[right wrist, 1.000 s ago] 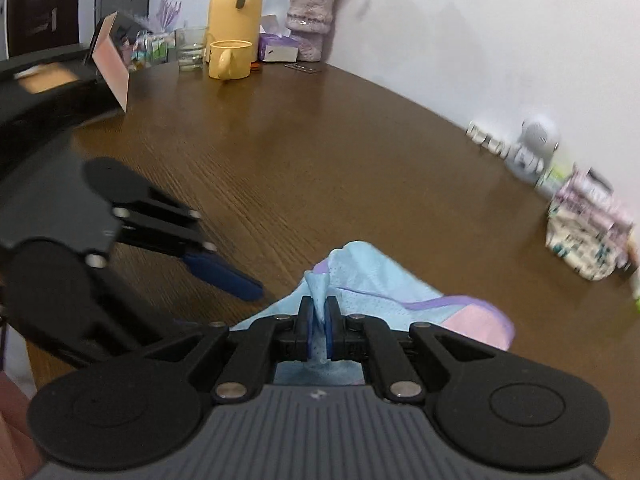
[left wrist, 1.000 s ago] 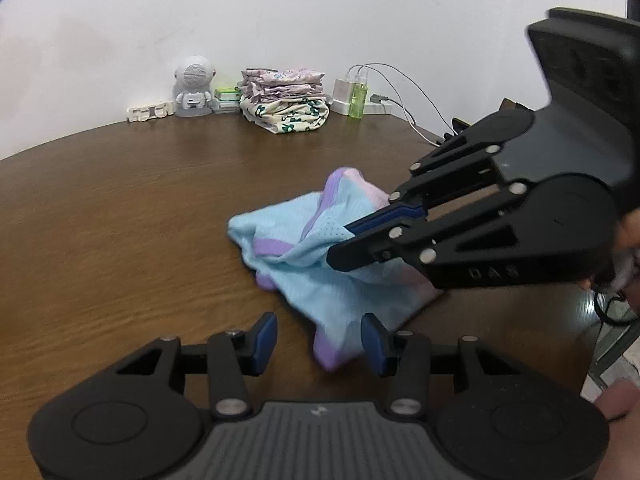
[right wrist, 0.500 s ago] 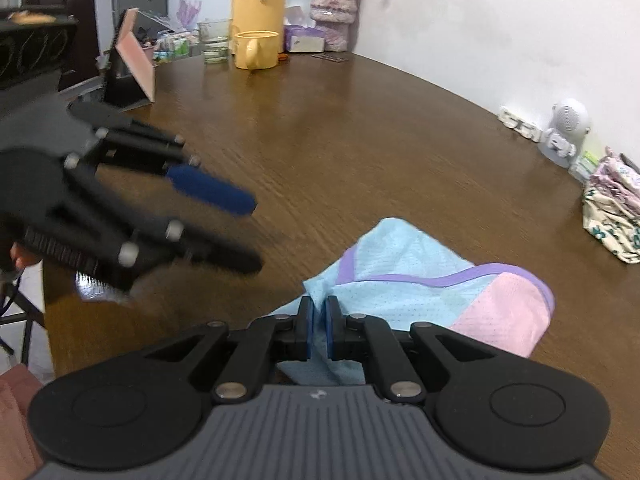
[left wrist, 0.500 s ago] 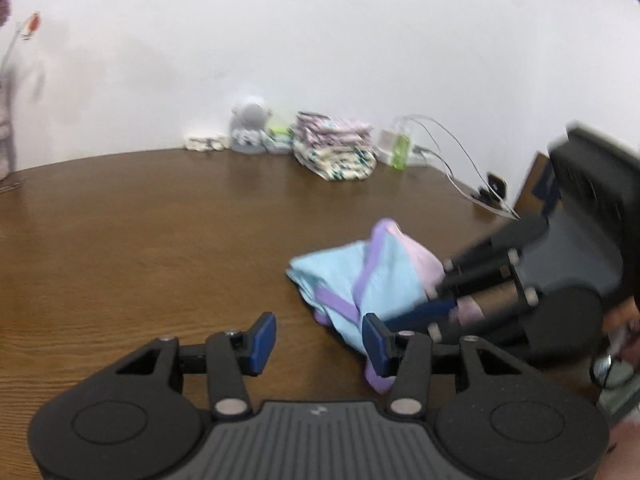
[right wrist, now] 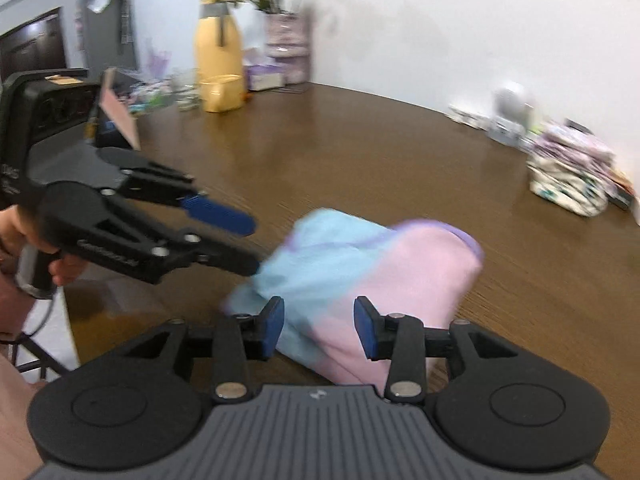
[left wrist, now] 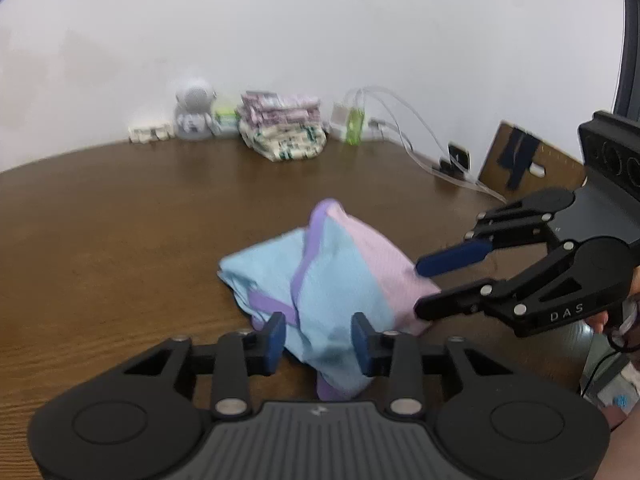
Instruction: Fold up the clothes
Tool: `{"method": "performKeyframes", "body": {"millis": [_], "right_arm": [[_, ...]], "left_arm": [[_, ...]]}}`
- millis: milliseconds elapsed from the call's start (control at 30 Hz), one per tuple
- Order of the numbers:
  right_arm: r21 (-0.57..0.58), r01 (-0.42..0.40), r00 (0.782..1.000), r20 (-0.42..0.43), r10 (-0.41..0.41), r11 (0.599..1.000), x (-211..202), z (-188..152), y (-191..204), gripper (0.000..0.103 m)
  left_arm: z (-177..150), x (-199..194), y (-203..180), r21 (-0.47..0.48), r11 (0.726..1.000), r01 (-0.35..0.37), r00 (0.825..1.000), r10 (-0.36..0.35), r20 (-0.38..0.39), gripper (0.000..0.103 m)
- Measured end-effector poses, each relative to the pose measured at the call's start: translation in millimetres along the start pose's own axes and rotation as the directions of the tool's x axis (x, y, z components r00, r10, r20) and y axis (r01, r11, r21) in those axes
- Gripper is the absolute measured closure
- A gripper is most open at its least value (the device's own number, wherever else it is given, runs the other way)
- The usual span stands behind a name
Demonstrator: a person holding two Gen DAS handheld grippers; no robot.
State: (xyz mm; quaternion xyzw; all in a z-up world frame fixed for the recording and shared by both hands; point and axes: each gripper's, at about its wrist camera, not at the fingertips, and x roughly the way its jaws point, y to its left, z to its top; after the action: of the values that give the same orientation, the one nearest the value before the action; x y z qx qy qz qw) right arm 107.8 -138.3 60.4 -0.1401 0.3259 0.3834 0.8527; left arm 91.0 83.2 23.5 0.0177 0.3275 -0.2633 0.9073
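A small garment in light blue, pink and purple trim [left wrist: 328,280] lies bunched on the brown table [left wrist: 120,240]; it also shows in the right wrist view [right wrist: 372,276]. My left gripper [left wrist: 319,338] is open, its fingers straddling the garment's near edge without holding it. My right gripper [right wrist: 319,326] is open over the pink end, holding nothing. In the left wrist view the right gripper [left wrist: 424,286] sits open at the garment's right edge. In the right wrist view the left gripper [right wrist: 252,246] sits open at its left edge.
A stack of folded patterned clothes [left wrist: 282,136] stands at the back by the wall, beside a small white robot figure [left wrist: 194,114] and chargers with cables [left wrist: 356,120]. A yellow jug [right wrist: 218,68], a yellow cup, a glass and a flower vase [right wrist: 286,48] stand at the table's far left end.
My right gripper was shut on the garment's blue fabric and has opened, letting it go. The garment now lies on the table. Both grippers have shifted around it.
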Motion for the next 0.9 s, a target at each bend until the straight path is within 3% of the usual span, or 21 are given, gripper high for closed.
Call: {"method": "performKeyframes", "body": {"millis": [100, 267, 400, 733, 900], "right_arm": [[-0.049, 0.011, 1.0, 0.003, -0.01, 0.999, -3.4, -11.2, 7.5, 0.065], [-0.18, -0.085, 0.996, -0.013, 0.084, 0.98, 8.0, -8.5, 39.8, 0.072], [-0.197, -0.109, 0.994, -0.051, 0.101, 0.974, 27.7, -5.9, 43.3, 0.08], [-0.119, -0.117, 0.992, -0.061, 0.11, 0.986, 39.2, -13.3, 35.3, 0.08], [-0.112, -0.115, 0.993, -0.053, 0.109, 0.987, 38.0, -15.5, 34.2, 0.079]], "left_arm": [[-1.2, 6.3, 2.5, -0.011, 1.0, 0.008, 0.999, -0.009, -0.033, 0.074], [0.7, 14.1, 8.5, -0.047, 0.998, 0.034, 0.997, -0.038, -0.069, 0.083], [-0.7, 17.5, 12.0, -0.082, 0.996, 0.044, 0.995, -0.051, -0.081, 0.101], [7.2, -17.5, -7.4, -0.099, 0.988, 0.117, 0.993, -0.119, -0.016, 0.103], [-4.4, -6.5, -10.0, -0.081, 0.996, 0.041, 0.997, -0.046, -0.064, 0.103]]}}
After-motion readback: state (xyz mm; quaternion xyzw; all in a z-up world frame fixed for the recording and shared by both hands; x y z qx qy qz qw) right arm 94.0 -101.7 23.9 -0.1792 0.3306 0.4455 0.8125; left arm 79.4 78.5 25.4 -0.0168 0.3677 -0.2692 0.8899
